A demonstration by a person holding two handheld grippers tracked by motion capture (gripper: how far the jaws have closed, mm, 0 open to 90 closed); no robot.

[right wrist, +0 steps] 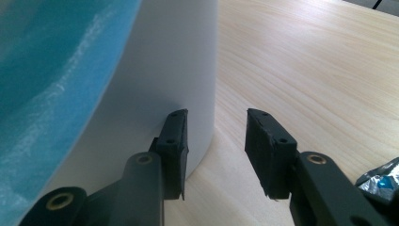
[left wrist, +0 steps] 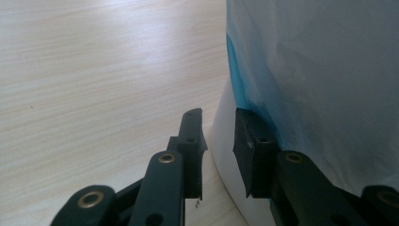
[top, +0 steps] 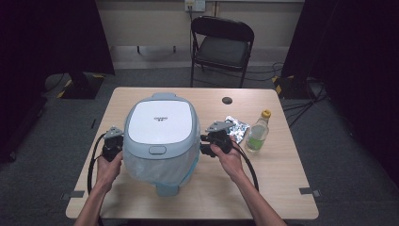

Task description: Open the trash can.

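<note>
A pale blue waste bin (top: 160,136) with a white lid stands in the middle of the table, a thin plastic liner hanging over its sides. My left gripper (top: 114,141) sits at the bin's left side; in the left gripper view its jaws (left wrist: 219,127) stand apart with nothing between them, the right pad beside the liner (left wrist: 329,70). My right gripper (top: 207,141) is at the bin's right side. Its jaws (right wrist: 216,125) are open and empty, the left pad close against the bin's white wall (right wrist: 164,61).
A clear bottle (top: 258,132) with a yellow cap stands right of my right hand. A crumpled foil packet (top: 236,127) lies beside it, its corner also by the right jaw (right wrist: 381,181). A black chair (top: 221,44) stands beyond the table's far edge.
</note>
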